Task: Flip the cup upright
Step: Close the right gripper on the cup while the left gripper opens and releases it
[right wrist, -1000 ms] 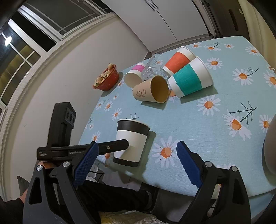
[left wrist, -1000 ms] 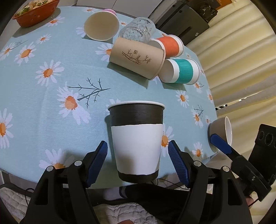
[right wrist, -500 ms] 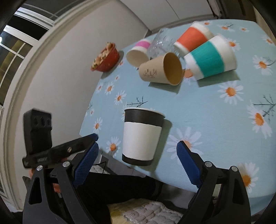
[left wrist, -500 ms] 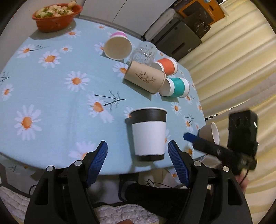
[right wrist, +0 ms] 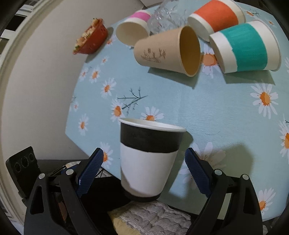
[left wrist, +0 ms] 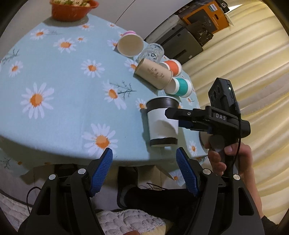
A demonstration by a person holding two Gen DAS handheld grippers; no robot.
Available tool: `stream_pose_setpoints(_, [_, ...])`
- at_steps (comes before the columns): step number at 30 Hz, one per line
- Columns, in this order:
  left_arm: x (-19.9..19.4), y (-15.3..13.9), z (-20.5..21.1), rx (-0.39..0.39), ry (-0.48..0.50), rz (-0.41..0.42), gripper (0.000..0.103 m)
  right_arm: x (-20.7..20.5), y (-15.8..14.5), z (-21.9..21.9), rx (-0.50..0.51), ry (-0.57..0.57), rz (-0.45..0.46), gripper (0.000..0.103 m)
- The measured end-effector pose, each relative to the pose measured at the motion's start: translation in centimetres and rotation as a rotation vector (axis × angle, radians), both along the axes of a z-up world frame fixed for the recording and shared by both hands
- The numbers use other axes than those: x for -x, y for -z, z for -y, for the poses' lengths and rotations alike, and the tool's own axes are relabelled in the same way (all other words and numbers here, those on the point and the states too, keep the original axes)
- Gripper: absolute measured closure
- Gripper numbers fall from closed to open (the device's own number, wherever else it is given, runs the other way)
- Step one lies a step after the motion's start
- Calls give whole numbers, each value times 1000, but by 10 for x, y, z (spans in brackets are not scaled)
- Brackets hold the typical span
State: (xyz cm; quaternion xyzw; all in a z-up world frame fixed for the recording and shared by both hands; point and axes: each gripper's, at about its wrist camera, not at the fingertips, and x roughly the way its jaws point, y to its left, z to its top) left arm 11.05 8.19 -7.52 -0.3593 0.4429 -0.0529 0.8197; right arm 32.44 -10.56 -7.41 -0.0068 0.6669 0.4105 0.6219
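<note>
A black-and-white paper cup (left wrist: 160,121) stands upright near the table's front edge; it also shows in the right wrist view (right wrist: 148,159). My right gripper (right wrist: 143,166) is open with its blue pads on either side of the cup, not touching it. In the left wrist view the right gripper (left wrist: 173,117) reaches in from the right over the cup. My left gripper (left wrist: 144,168) is open and empty, drawn back below the table edge.
Several cups lie on their sides at the back: tan (right wrist: 168,48), teal (right wrist: 247,47), orange (right wrist: 215,18), pink (right wrist: 133,27), with a glass (right wrist: 166,14). A red bowl (left wrist: 72,9) stands far left. The daisy tablecloth (left wrist: 63,86) covers the round table.
My left gripper has pulled back from the cup and off the table edge. My right gripper has moved in so its fingers now flank the upright cup.
</note>
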Motion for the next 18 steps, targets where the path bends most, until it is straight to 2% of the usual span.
stream_pose_setpoints(3, [3,8,-4,20,-3,-7,32,0,5,0,16,1,-8,23])
stream_pose_setpoints(5, [3,10,-5,32,-4,-7,32,-1,9,3,31,11,-14,33])
stream_pose_setpoints(7, [3,9,-6,38,0,-2,32,-3,11,5,31,19,-24,36])
stream_pose_setpoints(14, [2,11,-4,47,13,7,32,-4,4,5,28,32,-26,37])
stream_pose_setpoints(18, [6,11,-6,53,15,28,32,0,-7,10,9,39,2,37])
